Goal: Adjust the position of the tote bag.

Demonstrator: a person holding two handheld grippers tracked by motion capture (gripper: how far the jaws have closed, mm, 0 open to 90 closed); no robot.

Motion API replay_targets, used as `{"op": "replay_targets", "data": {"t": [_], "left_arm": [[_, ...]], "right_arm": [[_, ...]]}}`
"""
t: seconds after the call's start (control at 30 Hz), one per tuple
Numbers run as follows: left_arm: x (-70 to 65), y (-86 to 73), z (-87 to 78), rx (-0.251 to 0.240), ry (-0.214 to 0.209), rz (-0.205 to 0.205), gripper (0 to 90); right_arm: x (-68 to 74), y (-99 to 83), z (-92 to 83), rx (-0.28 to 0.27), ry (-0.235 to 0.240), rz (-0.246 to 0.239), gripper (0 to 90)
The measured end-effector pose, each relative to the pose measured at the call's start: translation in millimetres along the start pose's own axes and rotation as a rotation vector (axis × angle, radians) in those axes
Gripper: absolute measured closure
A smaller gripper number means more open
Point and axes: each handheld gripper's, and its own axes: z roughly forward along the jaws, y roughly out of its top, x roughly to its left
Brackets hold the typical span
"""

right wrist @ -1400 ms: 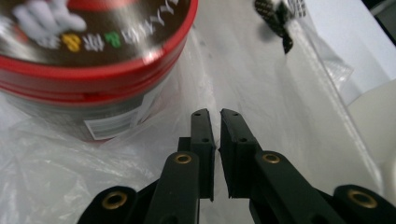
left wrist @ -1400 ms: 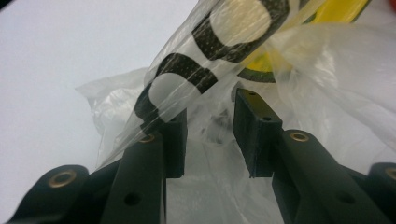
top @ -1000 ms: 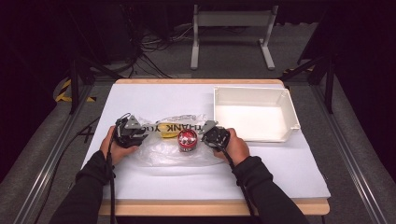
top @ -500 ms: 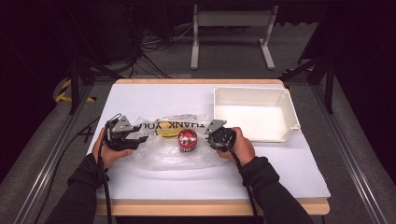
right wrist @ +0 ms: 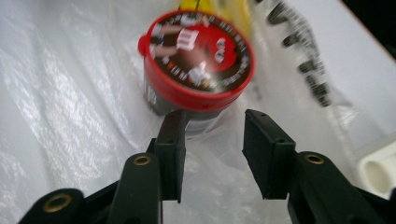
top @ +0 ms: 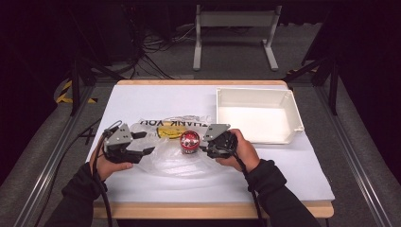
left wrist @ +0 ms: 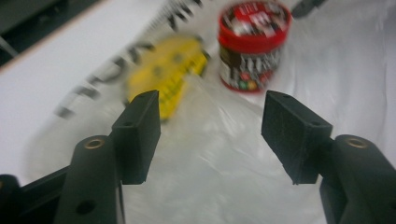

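Observation:
A small candy tub with a red lid [top: 189,141] stands upright on a flat clear plastic bag [top: 175,158] with black lettering and a yellow print [top: 171,131]. My left gripper [top: 146,143] hovers over the bag's left part, and its jaws have just been opening with nothing between them. In the left gripper view the tub [left wrist: 252,44] lies ahead, beyond the fingertips [left wrist: 140,130]. My right gripper [top: 204,143] sits just right of the tub. Its jaws have just been opening and hold nothing, and the tub [right wrist: 198,63] stands just past them over the bag [right wrist: 70,116].
A white rectangular tray [top: 255,97] stands at the back right of the white table cover [top: 156,97]. The tray's corner [right wrist: 380,170] appears at the right edge of the right gripper view. Dark floor, cables and metal frames surround the table.
Both grippers have let go of the bag and drawn apart, the left one outward to the left, the right one slightly right. Both have lifted a little. The tub stays put.

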Motion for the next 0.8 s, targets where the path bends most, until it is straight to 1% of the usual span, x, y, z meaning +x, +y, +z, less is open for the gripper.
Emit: {"op": "replay_targets", "data": {"t": [0.03, 0.07, 0.1, 0.17, 0.2, 0.23, 0.27, 0.3, 0.33, 0.37, 0.4, 0.43, 0.47, 0.5, 0.53, 0.57, 0.6, 0.63, 0.67, 0.7, 0.73, 0.77, 0.8], "left_arm": [[-4.8, -1.7, 4.8, 0.032, 0.006, 0.012, 40.1], [-8.2, -3.2, 10.5, 0.073, 0.029, 0.02, 40.1], [-10.1, -5.5, 17.1, 0.104, 0.042, 0.021, 38.9], [-7.6, -9.9, 26.4, 0.143, 0.036, 0.014, 39.5], [-5.5, -11.6, 29.8, 0.168, 0.036, 0.024, 39.3], [-2.5, -14.2, 33.6, 0.187, 0.046, 0.037, 39.3], [3.4, -17.5, 37.1, 0.186, 0.049, 0.024, 40.0], [7.1, -19.2, 38.8, 0.178, 0.051, 0.009, 42.1], [12.9, -21.0, 39.8, 0.168, 0.058, -0.006, 41.8], [17.3, -21.8, 40.0, 0.161, 0.064, -0.014, 41.7], [21.8, -22.3, 39.4, 0.154, 0.084, -0.021, 41.8], [25.0, -22.4, 37.7, 0.137, 0.09, -0.03, 41.4], [27.9, -22.3, 35.6, 0.12, 0.084, -0.042, 41.0], [29.4, -22.0, 33.3, 0.109, 0.105, -0.042, 39.6], [30.0, -21.6, 31.0, 0.096, 0.123, -0.031, 37.1], [30.5, -21.4, 28.8, 0.085, 0.108, -0.038, 34.3], [31.4, -20.7, 27.1, 0.08, 0.102, -0.04, 33.3], [32.4, -19.5, 25.9, 0.082, 0.128, -0.036, 32.3], [34.0, -18.7, 25.0, 0.077, 0.132, -0.041, 30.9], [35.4, -18.1, 24.2, 0.069, 0.136, -0.047, 30.8], [37.2, -17.3, 23.7, 0.066, 0.136, -0.056, 31.0], [37.2, -17.3, 23.7, 0.066, 0.136, -0.056, 31.6], [39.0, -16.3, 23.5, 0.067, 0.14, -0.058, 31.6]], "right_arm": [[1.1, -1.3, 3.8, 0.012, 0.006, 0.002, 56.5], [1.6, -2.3, 7.7, 0.024, 0.019, -0.003, 54.8], [2.7, -3.2, 12.1, 0.038, 0.019, 0.002, 52.5], [3.8, -5.4, 22.2, 0.08, 0.025, -0.01, 47.5], [3.7, -6.8, 26.7, 0.1, 0.03, -0.009, 45.4], [3.2, -8.0, 29.9, 0.115, 0.03, -0.006, 44.4], [1.7, -9.6, 33.5, 0.129, 0.03, -0.008, 44.3], [-0.9, -11.4, 36.7, 0.129, 0.047, 0.004, 43.5], [-2.8, -12.0, 37.7, 0.13, 0.052, 0.008, 42.2], [-5.9, -11.9, 39.4, 0.129, 0.035, 0.017, 40.4], [-8.2, -10.9, 40.2, 0.131, 0.03, 0.03, 39.7], [-10.3, -9.5, 40.8, 0.136, 0.029, 0.019, 39.2], [-10.6, -8.1, 40.8, 0.135, 0.017, 0.016, 39.1], [-10.9, -7.1, 39.9, 0.134, 0.015, 0.014, 39.2], [-10.8, -6.3, 38.3, 0.133, 0.015, 0.013, 39.0], [-10.6, -5.7, 36.4, 0.132, 0.009, 0.005, 38.0], [-10.1, -5.1, 34.7, 0.141, -0.004, -0.002, 35.8], [-9.9, -4.7, 33.7, 0.155, -0.009, -0.019, 33.4], [-10.5, -4.0, 32.3, 0.174, -0.026, -0.046, 32.9], [-11.2, -3.4, 31.4, 0.177, -0.04, -0.045, 32.9], [-12.6, -2.8, 30.7, 0.182, -0.046, -0.049, 33.0], [-12.6, -2.8, 30.7, 0.182, -0.046, -0.049, 33.0], [-13.5, -1.7, 30.5, 0.18, -0.052, -0.039, 34.2]]}}
